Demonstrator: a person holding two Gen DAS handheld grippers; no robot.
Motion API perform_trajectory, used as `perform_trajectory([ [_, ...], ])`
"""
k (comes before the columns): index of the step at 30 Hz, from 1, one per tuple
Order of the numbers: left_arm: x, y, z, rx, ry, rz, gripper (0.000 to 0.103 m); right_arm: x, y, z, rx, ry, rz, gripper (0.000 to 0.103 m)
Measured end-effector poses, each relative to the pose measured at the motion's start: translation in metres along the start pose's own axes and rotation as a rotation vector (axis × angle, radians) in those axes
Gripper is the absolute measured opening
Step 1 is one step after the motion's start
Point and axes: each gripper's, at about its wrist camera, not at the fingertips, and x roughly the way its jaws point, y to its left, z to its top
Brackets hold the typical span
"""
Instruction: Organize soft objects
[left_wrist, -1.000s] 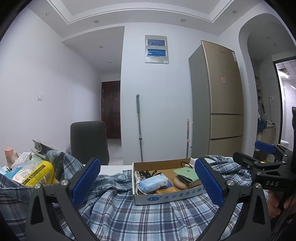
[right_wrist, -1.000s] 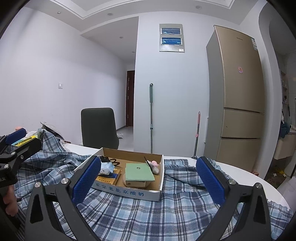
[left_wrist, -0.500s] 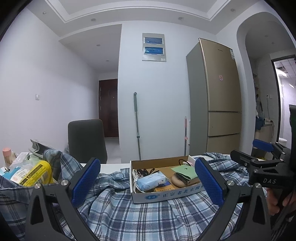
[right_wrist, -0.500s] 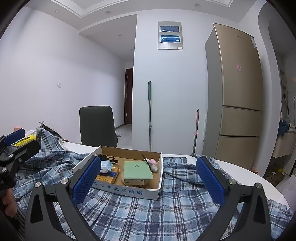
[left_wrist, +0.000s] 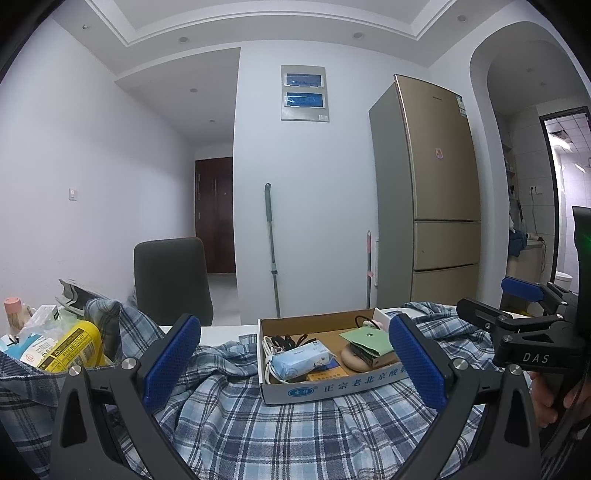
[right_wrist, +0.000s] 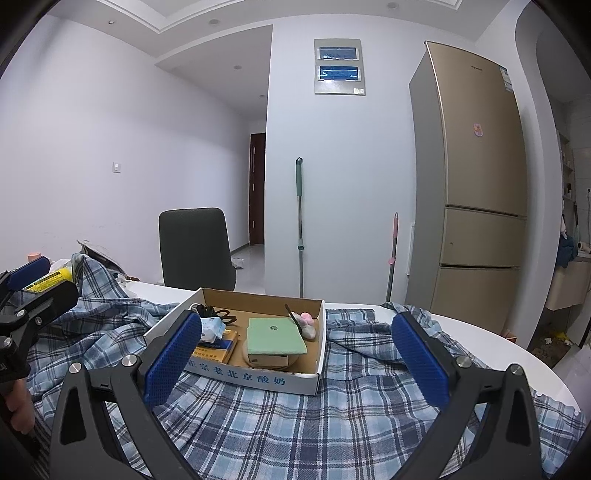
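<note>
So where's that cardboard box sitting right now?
The cardboard box sits on the plaid shirt spread over the white table, centre of both views, ahead of the open hand-held grippers, with the chair behind it.

Left gripper (left_wrist: 293, 363) and right gripper (right_wrist: 297, 360) hover side by side, level, jaws spread wide, empty
</note>
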Motion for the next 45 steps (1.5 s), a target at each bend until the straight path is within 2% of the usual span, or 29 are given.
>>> perform_trajectory([
  [45, 0.0008, -0.0032, -0.0013, 0.017, 0.009, -0.016, 0.103, -0.0021, 0.0022, 0.0004, -0.004, -0.009, 0.004, 0.103],
])
